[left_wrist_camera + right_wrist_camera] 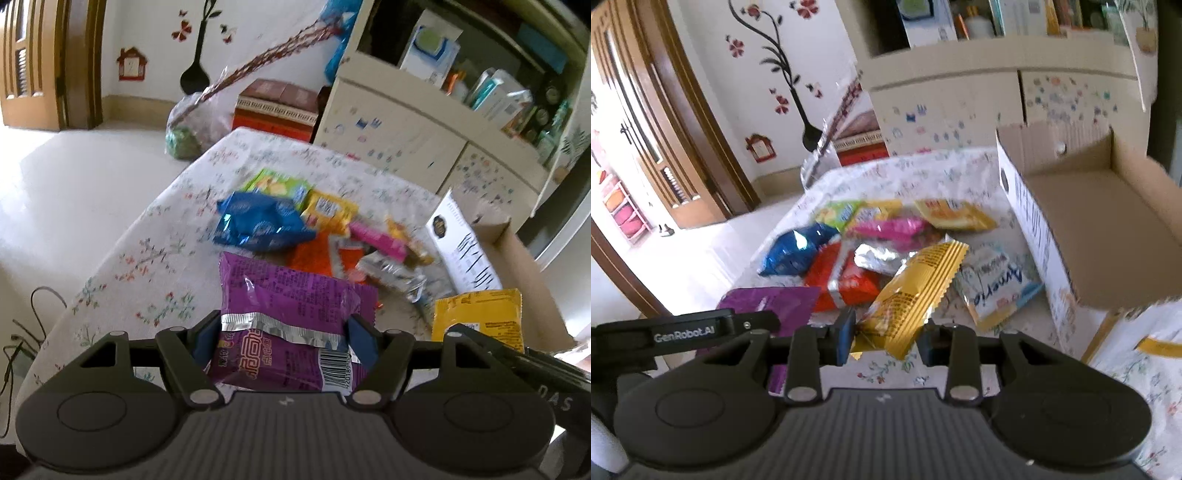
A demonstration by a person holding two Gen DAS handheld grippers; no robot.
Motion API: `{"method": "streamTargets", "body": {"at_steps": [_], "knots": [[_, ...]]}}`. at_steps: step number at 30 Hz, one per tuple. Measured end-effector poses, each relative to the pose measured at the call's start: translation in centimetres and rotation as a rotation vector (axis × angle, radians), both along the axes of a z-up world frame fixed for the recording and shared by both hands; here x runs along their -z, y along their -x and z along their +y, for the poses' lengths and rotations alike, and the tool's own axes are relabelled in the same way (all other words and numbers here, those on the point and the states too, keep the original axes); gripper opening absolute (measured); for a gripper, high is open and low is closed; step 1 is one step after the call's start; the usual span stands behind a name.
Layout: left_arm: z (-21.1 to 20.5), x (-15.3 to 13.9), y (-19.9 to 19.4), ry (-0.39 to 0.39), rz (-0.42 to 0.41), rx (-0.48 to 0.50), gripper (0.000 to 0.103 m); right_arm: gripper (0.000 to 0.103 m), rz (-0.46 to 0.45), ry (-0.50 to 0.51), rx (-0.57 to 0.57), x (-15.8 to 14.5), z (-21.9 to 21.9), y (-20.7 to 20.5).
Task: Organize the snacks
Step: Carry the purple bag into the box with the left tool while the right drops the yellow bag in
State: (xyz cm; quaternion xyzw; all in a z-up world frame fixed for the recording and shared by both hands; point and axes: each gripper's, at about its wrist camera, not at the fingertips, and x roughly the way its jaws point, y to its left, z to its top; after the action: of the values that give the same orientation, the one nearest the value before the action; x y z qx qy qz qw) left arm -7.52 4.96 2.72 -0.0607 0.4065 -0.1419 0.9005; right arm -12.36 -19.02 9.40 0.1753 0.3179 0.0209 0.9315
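My left gripper (284, 328) is shut on a purple snack packet (291, 295), its blue pads pressing both sides by the silver seam, above the floral tablecloth (147, 258). The right gripper (888, 328) is shut on the lower end of a gold-yellow packet (916, 288), which tilts up to the right. Both held packets appear in the other view too: the yellow packet (480, 314) and the purple packet (768, 302). A pile of loose snacks lies mid-table: a blue bag (258, 221), an orange bag (842, 280), a pink packet (890, 227) and a silver packet (882, 258). An open cardboard box (1034, 229) stands right of the pile.
A cream cabinet (960, 103) with stocked shelves stands beyond the table. A red box (277, 110) and a plastic bag (192, 125) sit on the floor past the far table edge. Cables (22, 332) lie on the floor at the left. A wooden door (665, 129) is far left.
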Motion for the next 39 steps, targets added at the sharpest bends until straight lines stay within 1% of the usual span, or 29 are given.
{"method": "streamTargets", "body": {"at_steps": [5, 9, 13, 17, 21, 25, 28, 32, 35, 37, 39], "knots": [[-1.1, -1.9, 0.4, 0.028, -0.058, 0.042, 0.076, 0.035, -0.07, 0.015, 0.012, -2.7, -0.7, 1.6], [-2.6, -3.8, 0.7, 0.047, -0.115, 0.093, 0.076, 0.035, -0.138, 0.026, 0.045, -5.2, -2.2, 2.9], [-4.1, -5.5, 0.2, 0.106, -0.135, 0.137, 0.076, 0.035, -0.191, 0.065, 0.071, -7.5, -4.1, 3.8], [-6.2, -6.8, -0.5, 0.119, -0.162, 0.197, 0.076, 0.035, -0.216, 0.088, 0.101, -8.9, -6.5, 4.1], [-8.4, -7.5, -1.4, 0.148, -0.16, 0.258, 0.076, 0.035, -0.2, 0.066, 0.131, -9.0, -8.7, 3.9], [-10.5, -7.8, -2.1, 0.165, -0.151, 0.32, 0.076, 0.035, -0.2, 0.057, 0.195, -9.0, -10.7, 3.9], [-12.3, -7.9, -2.5, 0.143, -0.167, 0.372, 0.076, 0.035, -0.196, -0.002, 0.264, -8.7, -12.5, 4.0], [-14.5, -7.6, -3.3, 0.155, -0.146, 0.425, 0.076, 0.035, -0.155, -0.093, 0.366, -7.7, -14.8, 3.7], [-16.3, -7.2, -3.7, 0.145, -0.145, 0.456, 0.076, 0.035, -0.135, -0.162, 0.409, -7.1, -16.2, 3.5], [-17.4, -7.0, -3.9, 0.144, -0.139, 0.477, 0.076, 0.035, -0.125, -0.187, 0.428, -6.8, -16.8, 3.3], [-18.5, -6.6, -4.1, 0.142, -0.131, 0.494, 0.076, 0.035, -0.116, -0.188, 0.44, -6.7, -17.0, 3.0]]}}
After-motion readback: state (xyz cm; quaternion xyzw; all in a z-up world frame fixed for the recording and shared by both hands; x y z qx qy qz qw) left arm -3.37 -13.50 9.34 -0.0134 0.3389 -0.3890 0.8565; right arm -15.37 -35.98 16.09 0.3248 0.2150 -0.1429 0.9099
